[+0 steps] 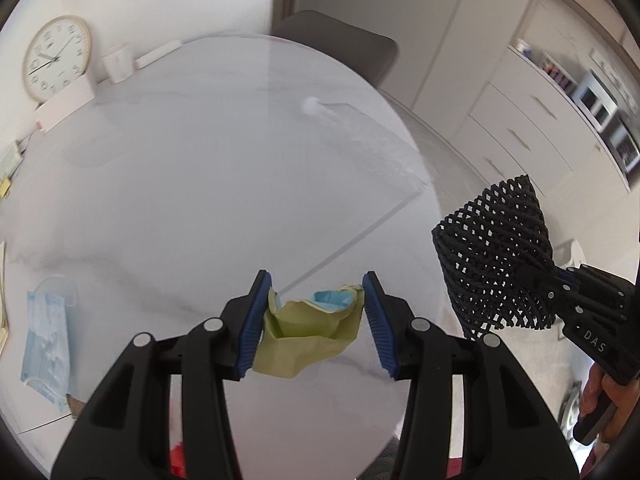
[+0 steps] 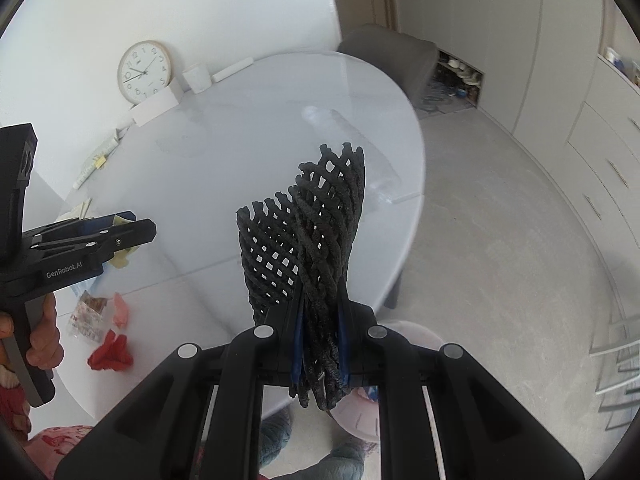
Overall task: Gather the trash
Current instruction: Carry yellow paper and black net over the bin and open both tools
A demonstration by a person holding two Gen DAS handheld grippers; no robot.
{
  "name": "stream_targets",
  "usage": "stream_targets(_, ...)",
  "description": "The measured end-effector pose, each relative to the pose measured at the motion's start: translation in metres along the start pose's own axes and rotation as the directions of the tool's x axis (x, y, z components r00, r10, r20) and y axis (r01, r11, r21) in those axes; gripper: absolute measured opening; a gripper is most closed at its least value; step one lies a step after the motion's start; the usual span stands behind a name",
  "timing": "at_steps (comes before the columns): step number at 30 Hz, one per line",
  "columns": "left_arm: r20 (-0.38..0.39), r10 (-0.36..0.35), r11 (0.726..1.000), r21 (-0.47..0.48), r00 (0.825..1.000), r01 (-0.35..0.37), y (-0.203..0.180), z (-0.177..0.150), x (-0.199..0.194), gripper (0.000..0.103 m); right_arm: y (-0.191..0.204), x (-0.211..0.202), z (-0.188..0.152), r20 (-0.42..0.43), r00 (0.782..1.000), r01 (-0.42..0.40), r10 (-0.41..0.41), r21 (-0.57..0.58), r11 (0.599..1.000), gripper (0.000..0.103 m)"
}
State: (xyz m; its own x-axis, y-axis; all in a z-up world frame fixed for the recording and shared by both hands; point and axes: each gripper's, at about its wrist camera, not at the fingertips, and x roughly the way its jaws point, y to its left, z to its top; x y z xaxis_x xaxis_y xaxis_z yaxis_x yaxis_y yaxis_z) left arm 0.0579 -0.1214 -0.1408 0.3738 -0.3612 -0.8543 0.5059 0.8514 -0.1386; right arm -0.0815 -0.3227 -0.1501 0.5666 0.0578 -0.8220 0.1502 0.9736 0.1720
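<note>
My left gripper [image 1: 317, 286] is closed on a crumpled yellow-green paper with a blue scrap [image 1: 308, 330], held above the white oval table [image 1: 200, 168]. The left gripper also shows in the right wrist view [image 2: 132, 226] with the paper [image 2: 122, 258] hanging from it. My right gripper [image 2: 320, 344] is shut on a black net bag [image 2: 308, 224], bunched and upright; it appears in the left wrist view [image 1: 496, 256] off the table's right edge. A blue face mask [image 1: 44, 340] lies at the table's left. Red scraps [image 2: 110, 354], a pink piece [image 2: 120, 310] and a clear wrapper [image 2: 86, 318] lie near the front edge.
A clock [image 1: 56, 58], white cup [image 1: 118, 62] and white box [image 1: 66, 104] stand at the table's far side. A clear plastic item [image 1: 320, 110] lies far right on the table. A grey chair [image 1: 344, 44] stands behind. Drawers [image 1: 520, 128] line the right wall.
</note>
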Motion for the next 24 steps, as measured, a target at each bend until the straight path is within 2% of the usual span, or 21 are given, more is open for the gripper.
stream_targets(8,-0.066,-0.091,0.985,0.137,0.994,0.100,-0.100,-0.024,0.015,0.047,-0.059,-0.029,-0.041,0.004,0.998,0.069,-0.070,0.106,0.992,0.014)
stream_targets(12,-0.136,-0.150,0.973,0.154,0.979,0.171,-0.145,-0.042,0.039,0.047,-0.094,-0.039,-0.059,-0.009,0.995,0.103,-0.103,0.158,0.982,0.014)
stream_targets(18,-0.213,-0.165,0.964,0.170,0.963,0.203,-0.194,-0.064,0.074,0.048,-0.133,-0.048,-0.078,-0.041,0.992,0.124,-0.118,0.183,0.975,0.014)
stream_targets(24,-0.230,-0.160,0.968,0.152,0.960,0.198,-0.220,-0.071,0.085,0.065,-0.155,-0.046,-0.088,-0.063,0.992,0.115,-0.106,0.169,0.979,0.015)
